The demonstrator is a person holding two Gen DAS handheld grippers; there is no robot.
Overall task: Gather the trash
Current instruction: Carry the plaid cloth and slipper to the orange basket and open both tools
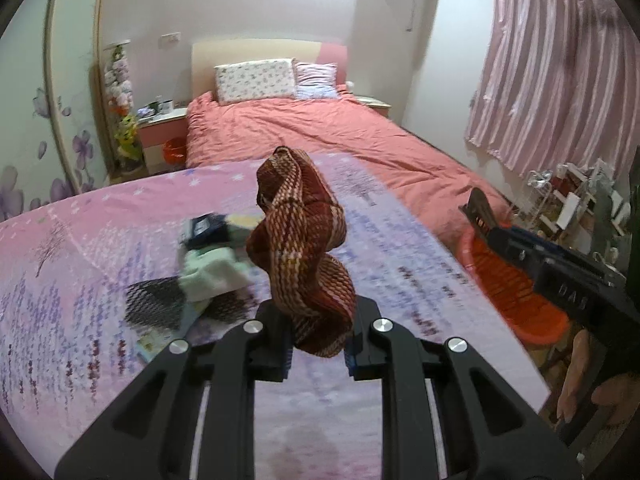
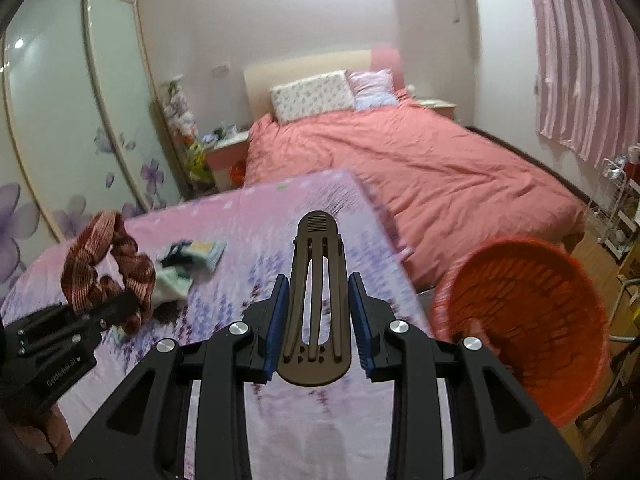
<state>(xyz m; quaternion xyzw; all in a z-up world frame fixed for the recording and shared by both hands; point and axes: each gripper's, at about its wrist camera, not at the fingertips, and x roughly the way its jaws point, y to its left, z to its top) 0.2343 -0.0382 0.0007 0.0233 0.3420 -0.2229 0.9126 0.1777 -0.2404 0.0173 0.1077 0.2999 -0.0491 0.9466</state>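
Gripping a scrunchie (image 1: 304,240) in the left claw (image 1: 318,344) and a clip (image 2: 318,300) in the right (image 2: 318,320), carrying both clear of the table (image 2: 248,240), presumably for dropping into the basket (image 2: 532,320).

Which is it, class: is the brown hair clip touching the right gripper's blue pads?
Touching. The right wrist view shows the hair clip squeezed between both blue pads of the right gripper.

Red-striped scrunchie (image 1: 304,248), orange basket (image 2: 532,320)

Left gripper (image 1: 318,344) raised, angled downward, jaws nearly closed, pinching something held between pads. Right gripper (image 2: 318,322) raised beside it, likewise angled downward, blue pads (image 2: 276,320) clamped on both sides of held item.
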